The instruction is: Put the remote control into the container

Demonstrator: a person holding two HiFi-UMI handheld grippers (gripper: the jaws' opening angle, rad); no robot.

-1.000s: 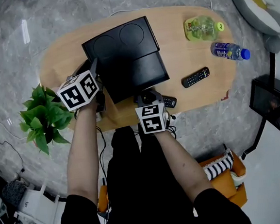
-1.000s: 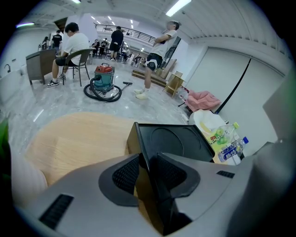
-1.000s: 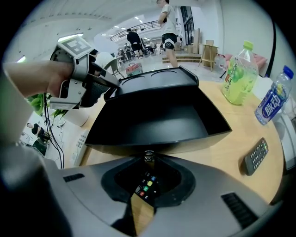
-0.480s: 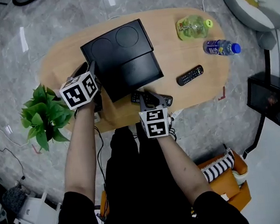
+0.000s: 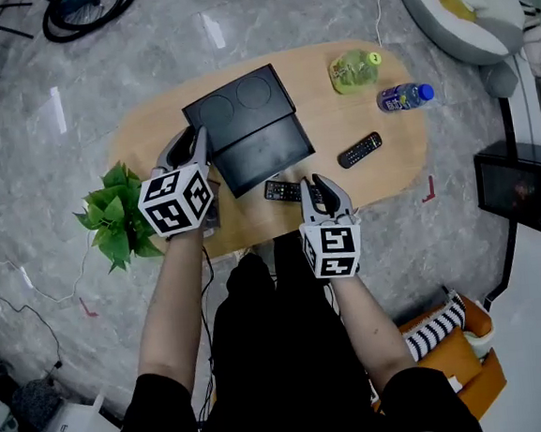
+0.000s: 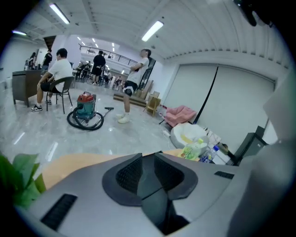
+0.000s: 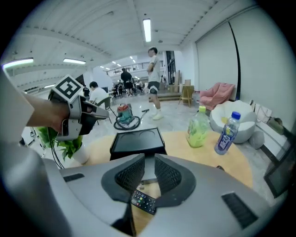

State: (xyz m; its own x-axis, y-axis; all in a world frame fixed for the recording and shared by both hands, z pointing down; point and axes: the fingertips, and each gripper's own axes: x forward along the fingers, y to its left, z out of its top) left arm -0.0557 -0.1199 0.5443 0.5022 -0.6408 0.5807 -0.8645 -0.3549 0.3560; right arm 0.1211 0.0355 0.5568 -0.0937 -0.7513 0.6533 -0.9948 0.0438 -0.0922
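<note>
- Two claws hang above the near edge of the counter (image 5: pixel 390 164) and neither holds a remote. The grasp is not yet begun, so I judge this the approach step.
- Left claw (image 5: pixel 191 140) is over the near-left corner of the container (image 5: pixel 263 147). Its jaws have just been closing and stand a little apart, with nothing pinched between them.
- Right claw (image 5: pixel 321 189) hangs over the right end of the near remote (image 5: pixel 281 191). Its jaws are narrowly apart and empty, and the right gripper view shows that remote below the pads, untouched.
- Near remote lies flat by the counter's front edge, just in front of the container. Its long axis runs left to right along that edge, the right end slightly nearer the person. Which end is its front I cannot tell.
- Next move, as I read it: widen the right jaws and come down across the remote's narrow width. Then lift it and carry it the short way back to the container.
- Whether the black container's top is open I cannot tell.
- Second remote (image 5: pixel 359 150) lies further right, well apart from the container, its right end angled toward the far side.
- Farthest stand a blue bottle (image 5: pixel 403 97) and a green bottle (image 5: pixel 354 69).
</note>
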